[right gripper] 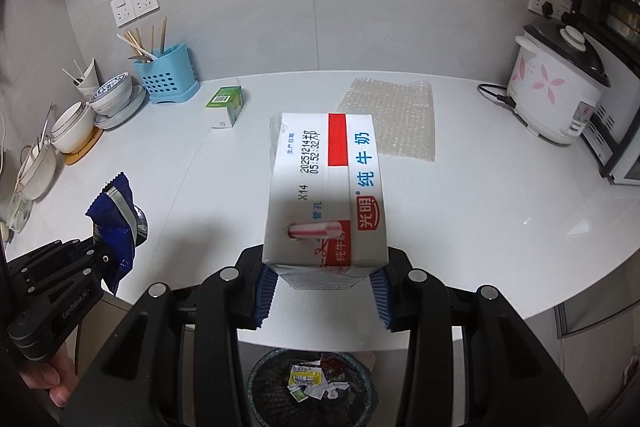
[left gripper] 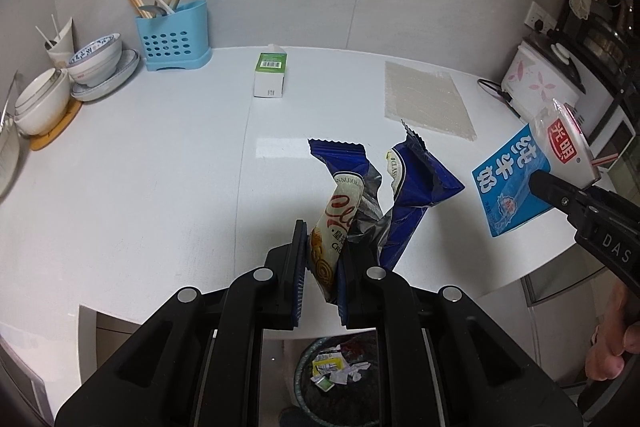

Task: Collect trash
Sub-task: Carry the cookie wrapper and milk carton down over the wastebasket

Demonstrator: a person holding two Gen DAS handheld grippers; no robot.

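Observation:
My left gripper (left gripper: 322,275) is shut on a torn blue and white cookie wrapper (left gripper: 348,203), which stands up above the counter's front edge; the same wrapper (right gripper: 116,223) shows at the left of the right wrist view. My right gripper (right gripper: 324,287) is shut on a white and blue milk carton (right gripper: 324,195) with a pink straw stuck in its top. That carton (left gripper: 516,183) hangs at the right of the left wrist view. A black mesh trash bin (right gripper: 312,387) with scraps inside stands on the floor below both grippers, also seen as the bin (left gripper: 336,379) between the left fingers.
On the white counter (right gripper: 480,219) lie a green and white small box (right gripper: 226,105) and a sheet of bubble wrap (right gripper: 394,117). A blue utensil holder (right gripper: 166,75) and stacked bowls (right gripper: 112,99) sit at the back left, a rice cooker (right gripper: 556,87) at the right.

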